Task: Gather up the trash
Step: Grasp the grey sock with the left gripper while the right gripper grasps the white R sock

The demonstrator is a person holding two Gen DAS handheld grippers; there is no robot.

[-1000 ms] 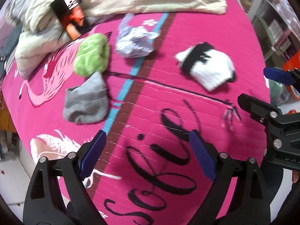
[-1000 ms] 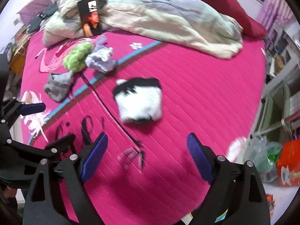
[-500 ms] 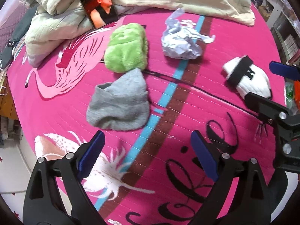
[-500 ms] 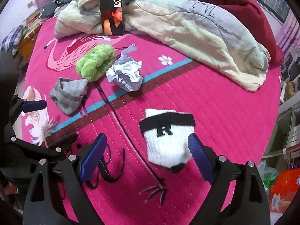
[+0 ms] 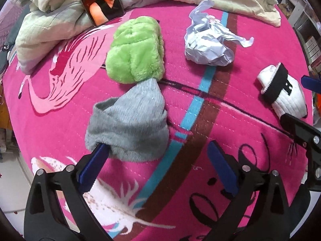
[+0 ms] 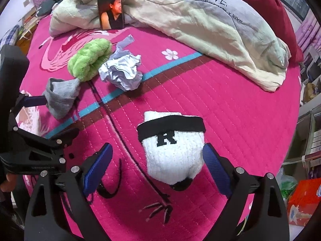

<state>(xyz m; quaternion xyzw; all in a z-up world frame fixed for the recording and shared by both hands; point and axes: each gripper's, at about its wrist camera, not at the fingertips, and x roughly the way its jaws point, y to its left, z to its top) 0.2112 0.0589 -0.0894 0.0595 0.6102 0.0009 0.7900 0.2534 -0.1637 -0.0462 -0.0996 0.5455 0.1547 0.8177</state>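
On the pink bedspread (image 5: 60,132), the left gripper (image 5: 158,160) stands spread wide, its left pad touching the near edge of the grey sock (image 5: 130,124), which lies just near of the green fluffy sock (image 5: 136,50). Farther right, the crumpled paper (image 5: 208,42) sits on the blue and brown stripe, apart from both grippers. At the right, the right gripper (image 6: 156,164) is also released, its pads flanking the white sock (image 6: 172,150) with the black band, holding nothing.

L gripper (image 5: 156,156) jaws wide apart; R gripper (image 6: 156,156) same — both low
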